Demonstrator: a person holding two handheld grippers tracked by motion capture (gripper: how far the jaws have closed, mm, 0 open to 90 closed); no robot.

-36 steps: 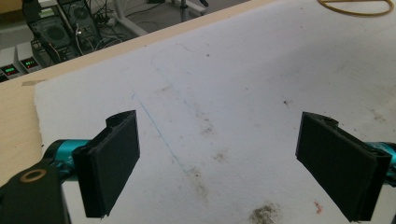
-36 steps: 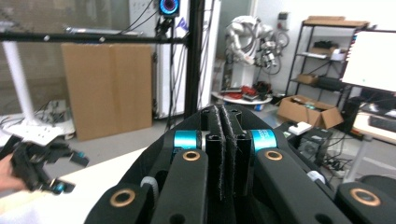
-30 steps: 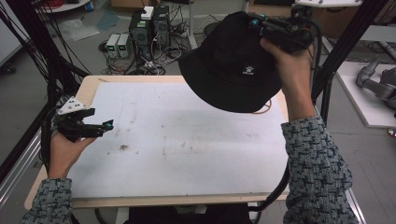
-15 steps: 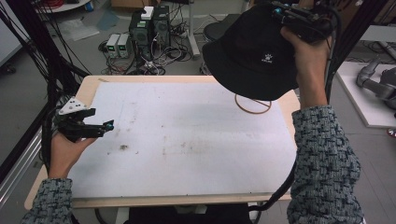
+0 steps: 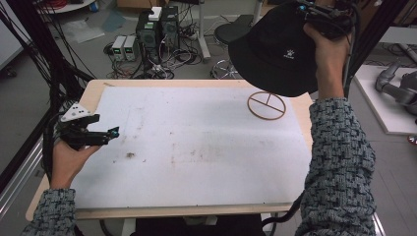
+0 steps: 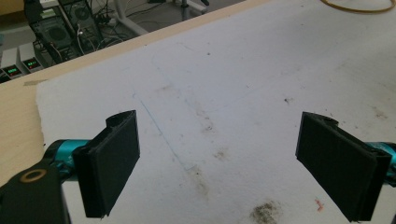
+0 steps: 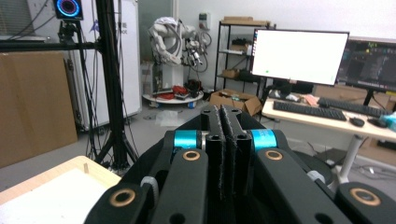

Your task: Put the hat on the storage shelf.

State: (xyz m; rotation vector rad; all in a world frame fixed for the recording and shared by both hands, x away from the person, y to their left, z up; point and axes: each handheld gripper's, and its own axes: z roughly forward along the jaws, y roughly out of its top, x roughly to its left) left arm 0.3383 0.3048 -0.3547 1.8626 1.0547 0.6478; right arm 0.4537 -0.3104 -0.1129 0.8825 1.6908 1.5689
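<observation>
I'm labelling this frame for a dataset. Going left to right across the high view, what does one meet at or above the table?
left gripper → white mat → wooden ring → right gripper, which holds up a black bucket hat
</observation>
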